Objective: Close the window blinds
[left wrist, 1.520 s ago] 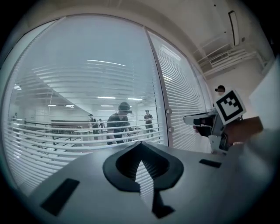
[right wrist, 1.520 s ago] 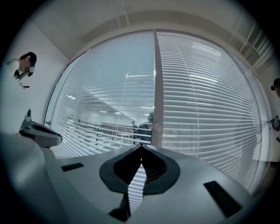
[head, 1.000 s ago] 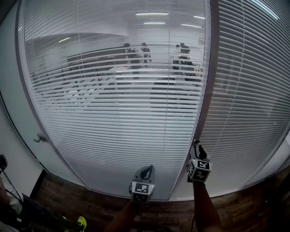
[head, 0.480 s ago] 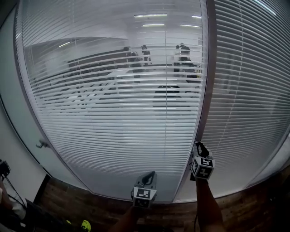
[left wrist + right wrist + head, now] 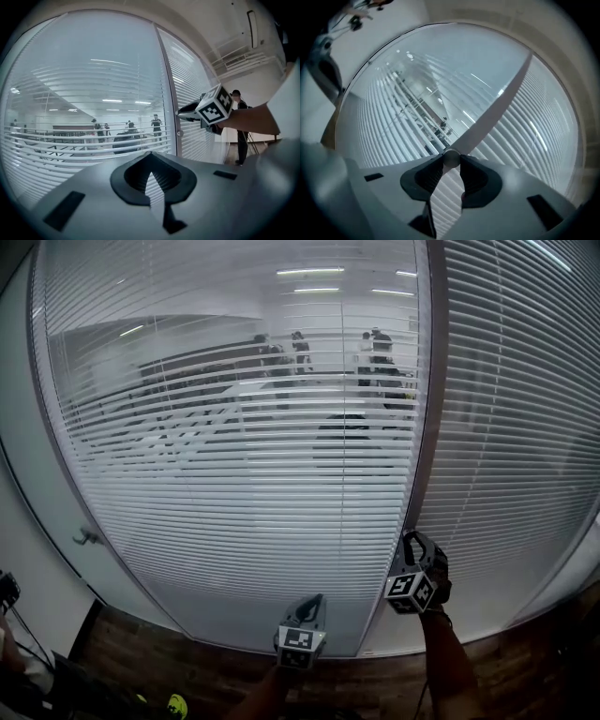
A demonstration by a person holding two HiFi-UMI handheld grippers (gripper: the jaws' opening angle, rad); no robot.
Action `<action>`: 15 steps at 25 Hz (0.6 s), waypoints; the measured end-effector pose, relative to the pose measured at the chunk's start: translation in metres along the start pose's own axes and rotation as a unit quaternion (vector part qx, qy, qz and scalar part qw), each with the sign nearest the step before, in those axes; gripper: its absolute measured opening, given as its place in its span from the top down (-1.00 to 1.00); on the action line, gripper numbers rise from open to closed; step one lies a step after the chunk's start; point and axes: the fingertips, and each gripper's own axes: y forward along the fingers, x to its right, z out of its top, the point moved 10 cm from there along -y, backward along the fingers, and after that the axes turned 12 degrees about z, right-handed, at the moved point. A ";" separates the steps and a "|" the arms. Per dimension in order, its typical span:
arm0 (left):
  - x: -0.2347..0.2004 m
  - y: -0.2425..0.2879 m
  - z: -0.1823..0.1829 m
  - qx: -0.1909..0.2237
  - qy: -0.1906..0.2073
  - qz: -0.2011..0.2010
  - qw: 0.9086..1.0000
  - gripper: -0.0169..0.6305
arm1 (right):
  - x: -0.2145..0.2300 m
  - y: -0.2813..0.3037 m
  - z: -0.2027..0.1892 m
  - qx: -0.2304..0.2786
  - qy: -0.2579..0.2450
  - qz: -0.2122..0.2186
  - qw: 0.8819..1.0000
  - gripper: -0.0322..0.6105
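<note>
White slatted blinds [image 5: 234,474] hang behind the left glass pane, with the slats partly tilted, so the hall beyond shows through. The blinds in the right pane [image 5: 511,427] look more closed. A grey frame post [image 5: 427,409] divides the two panes. My right gripper [image 5: 411,542] reaches level to this post and is shut on a small round knob [image 5: 451,158]. Its jaws have just been opening slightly, with the knob still between the pads. The left gripper [image 5: 307,607] hangs lower, in front of the left pane, with its jaws together on nothing [image 5: 150,161]. From the left gripper view the right gripper [image 5: 183,112] shows at the post.
A lever handle [image 5: 86,536] sticks out of the glass at lower left. Dark wood floor [image 5: 187,662] runs below the window. Several people [image 5: 375,348] stand beyond the glass, and one person [image 5: 241,136] stands to the right on this side.
My right gripper has rolled about its own axis on the knob, so its marker cube now shows tilted. The left gripper has hardly moved. The slats look much the same.
</note>
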 end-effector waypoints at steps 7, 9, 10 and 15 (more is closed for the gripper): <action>0.003 -0.004 -0.006 -0.007 0.003 -0.003 1.000 0.94 | -0.011 0.004 -0.003 -0.074 -0.291 -0.016 0.954 0.53; 0.004 -0.001 -0.007 -0.009 0.004 -0.002 1.000 0.94 | -0.012 0.005 -0.002 -0.084 -0.335 -0.015 0.938 0.53; 0.003 0.000 -0.007 -0.008 0.004 -0.001 1.000 0.94 | -0.011 0.006 -0.002 -0.087 -0.345 -0.013 0.934 0.53; -0.003 -0.001 -0.002 0.000 -0.006 0.012 1.000 0.94 | -0.013 0.002 -0.002 -0.063 -0.282 0.001 0.957 0.50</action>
